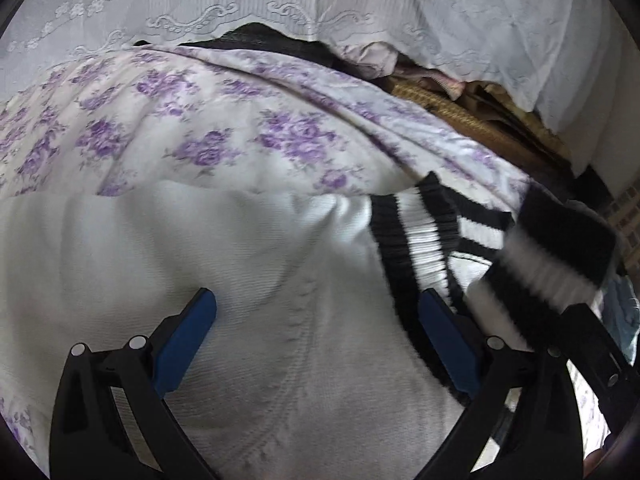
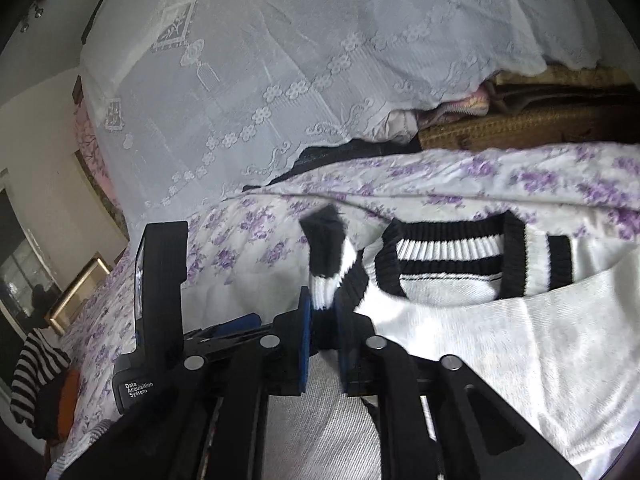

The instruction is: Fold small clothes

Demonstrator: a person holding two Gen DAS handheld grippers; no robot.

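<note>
A white knit sweater [image 1: 224,280] with black-and-white striped ribbed trim lies on a floral bedspread [image 1: 172,128]. Its striped neckline [image 2: 452,256] shows in the right wrist view. My left gripper [image 1: 316,332] is open just above the sweater's body, its blue pads [image 1: 184,344] wide apart. My right gripper [image 2: 323,312] is shut on the sweater's striped cuff [image 2: 328,264], which sticks up between the pads. That cuff [image 1: 560,256] and the right gripper's black finger also show at the right of the left wrist view.
A white lace cover [image 2: 320,60] drapes a pile of bedding behind the bed, with a woven mat [image 2: 520,128] beneath. A black-and-white striped garment [image 2: 36,376] lies at the bed's far left edge.
</note>
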